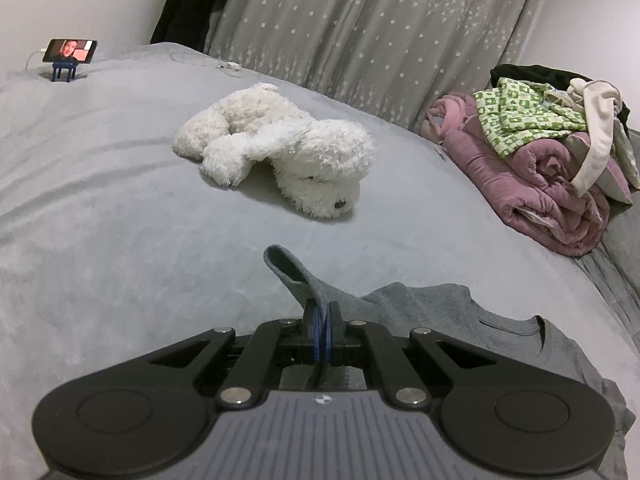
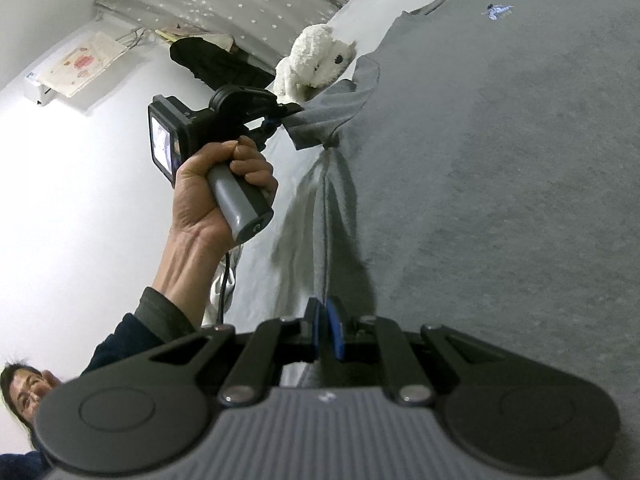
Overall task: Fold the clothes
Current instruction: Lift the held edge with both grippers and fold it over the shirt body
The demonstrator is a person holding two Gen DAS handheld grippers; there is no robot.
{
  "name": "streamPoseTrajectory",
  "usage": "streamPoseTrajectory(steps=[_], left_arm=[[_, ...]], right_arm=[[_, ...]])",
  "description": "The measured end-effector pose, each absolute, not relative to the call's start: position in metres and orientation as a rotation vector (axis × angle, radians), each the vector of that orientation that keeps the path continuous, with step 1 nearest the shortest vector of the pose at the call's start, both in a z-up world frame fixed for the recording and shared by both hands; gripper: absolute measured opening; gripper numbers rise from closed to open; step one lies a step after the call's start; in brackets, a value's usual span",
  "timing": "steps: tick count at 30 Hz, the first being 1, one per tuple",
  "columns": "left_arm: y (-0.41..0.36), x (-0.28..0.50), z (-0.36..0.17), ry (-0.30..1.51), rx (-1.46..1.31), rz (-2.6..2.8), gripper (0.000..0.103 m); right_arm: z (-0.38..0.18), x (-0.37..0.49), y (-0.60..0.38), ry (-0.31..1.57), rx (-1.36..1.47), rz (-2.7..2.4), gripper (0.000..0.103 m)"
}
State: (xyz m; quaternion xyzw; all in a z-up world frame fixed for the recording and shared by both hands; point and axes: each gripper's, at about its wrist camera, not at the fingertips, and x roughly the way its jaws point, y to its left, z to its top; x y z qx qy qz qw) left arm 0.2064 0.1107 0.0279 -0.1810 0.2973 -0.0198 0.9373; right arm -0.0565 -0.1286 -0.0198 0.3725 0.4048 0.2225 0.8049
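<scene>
Jaws of the left gripper (image 1: 322,316) are clamped on a sleeve of the grey T-shirt (image 1: 460,312); the right gripper (image 2: 326,320) pinches its side seam. Plain grey fabric is spread on the bed (image 1: 100,200). A white plush dog (image 1: 280,144) lies at 12 o'clock, piled laundry (image 1: 548,152) at 2 o'clock.

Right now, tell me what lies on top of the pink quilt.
On the pink quilt lie a green-and-white checked garment, a cream garment and something black behind them. What else is buried in that pile is covered and cannot be seen.
</scene>
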Motion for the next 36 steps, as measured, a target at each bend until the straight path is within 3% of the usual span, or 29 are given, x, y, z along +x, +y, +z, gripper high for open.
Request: streamPoseTrajectory(steps=[10, 23, 36], left_arm=[[0.099, 0.204, 0.034, 0.577, -0.317, -0.037, 0.002], [0.060, 0.201, 0.067, 0.483, -0.266, -0.106, 0.002], [-0.023, 0.233, 0.064, 0.510, -0.225, -0.140, 0.002]], right_arm=[[-0.026, -0.054, -0.134, 0.910, 0.806, 0.483, 0.007], [-0.015, -0.065, -0.151, 0.830, 0.769, 0.529, 0.007], [-0.016, -0.079, -0.181, 0.781, 0.781, 0.423, 0.007]])
